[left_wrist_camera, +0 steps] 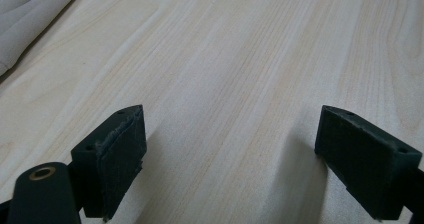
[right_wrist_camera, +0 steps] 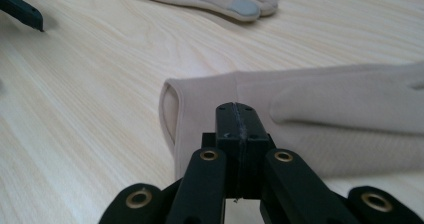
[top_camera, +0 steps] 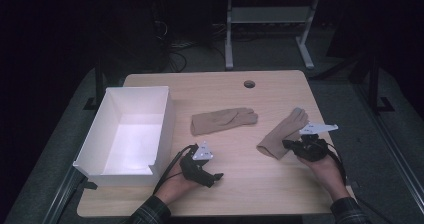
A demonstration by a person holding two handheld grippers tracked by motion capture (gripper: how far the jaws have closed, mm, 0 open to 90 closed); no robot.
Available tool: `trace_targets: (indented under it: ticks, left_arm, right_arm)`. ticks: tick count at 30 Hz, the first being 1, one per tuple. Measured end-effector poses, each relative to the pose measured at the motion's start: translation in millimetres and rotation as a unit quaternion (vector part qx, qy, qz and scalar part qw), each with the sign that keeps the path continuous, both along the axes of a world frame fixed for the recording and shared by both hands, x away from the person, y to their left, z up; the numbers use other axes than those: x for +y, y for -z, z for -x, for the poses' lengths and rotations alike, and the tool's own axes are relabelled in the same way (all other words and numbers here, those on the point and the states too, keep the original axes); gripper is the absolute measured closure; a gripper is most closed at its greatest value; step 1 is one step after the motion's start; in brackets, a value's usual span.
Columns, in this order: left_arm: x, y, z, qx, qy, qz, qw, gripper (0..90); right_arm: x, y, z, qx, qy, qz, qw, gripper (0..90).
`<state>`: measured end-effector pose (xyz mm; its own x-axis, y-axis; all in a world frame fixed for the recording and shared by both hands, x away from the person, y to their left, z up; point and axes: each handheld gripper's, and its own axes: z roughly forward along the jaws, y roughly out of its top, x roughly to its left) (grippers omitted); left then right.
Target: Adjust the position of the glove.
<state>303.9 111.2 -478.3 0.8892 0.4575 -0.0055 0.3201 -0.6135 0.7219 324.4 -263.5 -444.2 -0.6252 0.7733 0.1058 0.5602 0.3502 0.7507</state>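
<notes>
Left gripper (top_camera: 216,176) near the table (top_camera: 250,184) edge, jaws wide apart over bare wood, touching nothing. Right gripper (right_wrist_camera: 235,115) jaws pressed together at the cuff of the right glove (right_wrist_camera: 320,114); whether fabric is pinched, can't tell. Second glove (top_camera: 223,120) lies mid-table, box (top_camera: 125,134) far left.

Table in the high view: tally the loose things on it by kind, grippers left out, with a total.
Gloves: 2, one at mid-table and one by the right gripper
Box: 1, white, open-topped
Total: 3
</notes>
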Motion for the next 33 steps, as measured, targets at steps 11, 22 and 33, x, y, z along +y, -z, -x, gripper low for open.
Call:
trace_targets:
  ticks: [11, 22, 33]
  left_arm:
    - [0.0, 0.0, 0.1, 0.000, 0.000, 0.000, 1.0000, 12.3]
    - [0.1, -0.1, 0.3, 0.000, -0.001, -0.001, 1.0000, 12.4]
    - [0.0, -0.2, 0.5, 0.001, -0.002, -0.001, 1.0000, 12.4]
  right_arm:
    - [26.4, -3.2, -20.4, -0.003, -0.022, -0.008, 0.9997, 89.7]
    - [50.3, 13.9, -38.0, 0.018, -0.041, 0.012, 0.9989, 89.8]
    - [52.8, 25.2, -41.3, 0.036, -0.049, 0.032, 0.9976, 90.0]
